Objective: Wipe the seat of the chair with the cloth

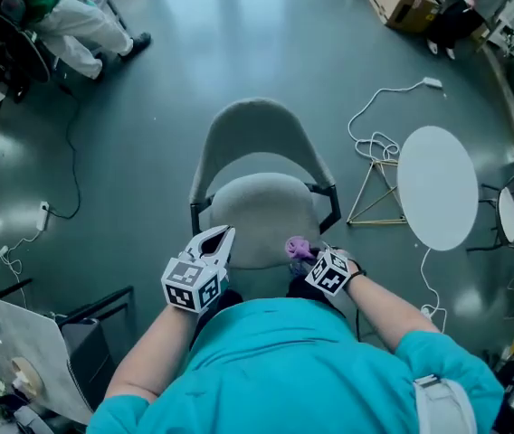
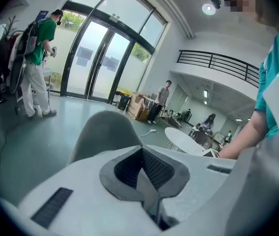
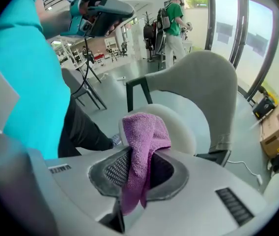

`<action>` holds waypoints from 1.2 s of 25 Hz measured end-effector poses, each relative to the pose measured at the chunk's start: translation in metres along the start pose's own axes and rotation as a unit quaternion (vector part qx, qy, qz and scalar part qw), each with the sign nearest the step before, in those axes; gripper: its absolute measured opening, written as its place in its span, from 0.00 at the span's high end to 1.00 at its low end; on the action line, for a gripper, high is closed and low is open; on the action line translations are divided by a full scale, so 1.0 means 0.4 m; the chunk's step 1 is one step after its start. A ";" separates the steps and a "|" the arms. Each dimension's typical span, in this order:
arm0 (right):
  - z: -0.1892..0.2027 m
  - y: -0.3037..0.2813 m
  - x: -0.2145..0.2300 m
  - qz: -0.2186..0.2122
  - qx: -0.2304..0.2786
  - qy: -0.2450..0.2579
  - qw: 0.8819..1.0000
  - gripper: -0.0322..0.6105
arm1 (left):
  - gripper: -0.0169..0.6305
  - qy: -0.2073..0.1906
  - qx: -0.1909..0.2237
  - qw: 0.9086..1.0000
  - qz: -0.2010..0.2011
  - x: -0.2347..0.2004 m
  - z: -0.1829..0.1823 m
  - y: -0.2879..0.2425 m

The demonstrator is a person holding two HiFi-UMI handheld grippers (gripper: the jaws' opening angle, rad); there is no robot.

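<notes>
My left forearm reaches in from 7 o'clock, and the left gripper (image 1: 225,235) sits over the front-left edge of the chair (image 1: 255,129) seat (image 1: 261,208), jaws pressed together on nothing. My right forearm angles in from 5 o'clock. The right gripper (image 1: 304,256) pinches the purple cloth (image 1: 297,246) at the seat's front-right edge. The cloth's long axis runs along the jaws, folded end toward 12 o'clock.
</notes>
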State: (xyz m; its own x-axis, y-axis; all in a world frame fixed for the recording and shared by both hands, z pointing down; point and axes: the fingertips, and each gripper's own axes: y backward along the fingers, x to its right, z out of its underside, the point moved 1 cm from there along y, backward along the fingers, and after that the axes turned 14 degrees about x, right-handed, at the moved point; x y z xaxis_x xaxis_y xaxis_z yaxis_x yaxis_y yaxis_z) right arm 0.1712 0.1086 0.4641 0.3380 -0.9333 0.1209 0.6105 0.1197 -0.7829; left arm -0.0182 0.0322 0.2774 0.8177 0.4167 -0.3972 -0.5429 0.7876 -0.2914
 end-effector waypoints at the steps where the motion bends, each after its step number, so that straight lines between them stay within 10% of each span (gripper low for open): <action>1: -0.046 0.033 0.006 0.000 0.010 -0.001 1.000 0.85 | 0.97 -0.004 0.009 1.000 0.000 0.013 -0.040 0.022; 10: -0.516 0.372 0.146 0.052 0.173 -0.036 0.983 0.85 | 0.97 -0.053 0.120 0.991 -0.035 0.041 -0.397 0.213; 19: -0.848 0.698 0.191 0.067 0.344 -0.064 0.934 0.85 | 0.97 -0.047 0.237 0.969 -0.051 0.047 -0.651 0.361; 30: -0.994 0.890 0.211 0.096 0.461 -0.068 0.880 0.85 | 0.97 -0.071 0.284 0.956 -0.030 0.077 -0.787 0.385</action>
State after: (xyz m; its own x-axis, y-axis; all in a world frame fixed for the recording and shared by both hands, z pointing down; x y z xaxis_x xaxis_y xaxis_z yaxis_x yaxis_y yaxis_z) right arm 0.1325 -0.0621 -0.0470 0.5432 -0.8239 0.1620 0.8327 0.5533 0.0221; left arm -0.1368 0.0232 -0.0538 0.8838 0.3878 -0.2616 -0.3349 0.9150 0.2249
